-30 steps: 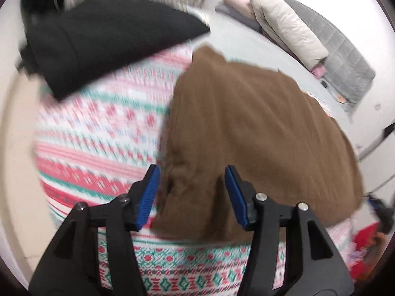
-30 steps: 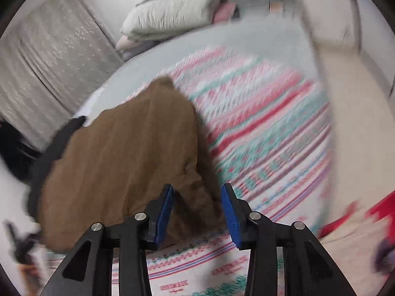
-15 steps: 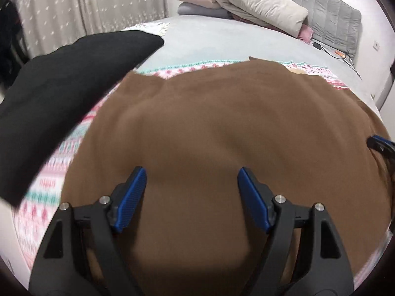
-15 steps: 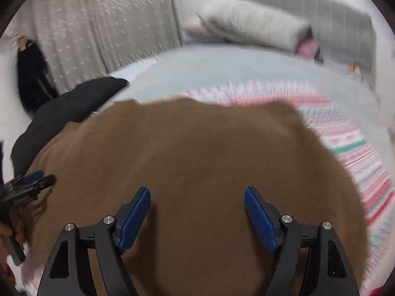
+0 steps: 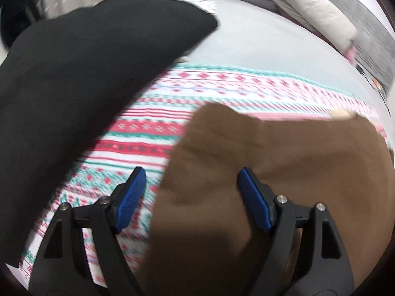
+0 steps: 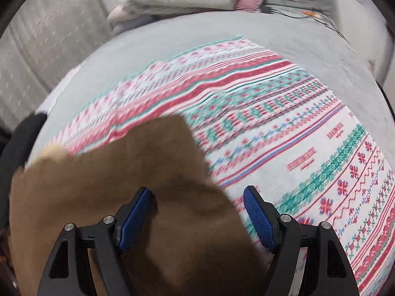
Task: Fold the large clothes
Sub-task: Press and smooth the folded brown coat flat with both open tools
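Bed with patterned blanket [image 6: 284, 128]: brown garment [image 5: 259, 185] lies flat on it, partly folded, more folds likely left; left tongs [image 5: 190, 197] and right tongs [image 6: 197, 212] both spread, empty.

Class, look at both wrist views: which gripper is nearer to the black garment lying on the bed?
Left. The left gripper hovers beside the black garment, which fills its view; from the right gripper it is a far sliver beyond the brown garment.

text: red word, repeated, blurred, possibly "HANDMADE" | on: patterned blanket [image 6: 308, 148] | elsewhere: none legible
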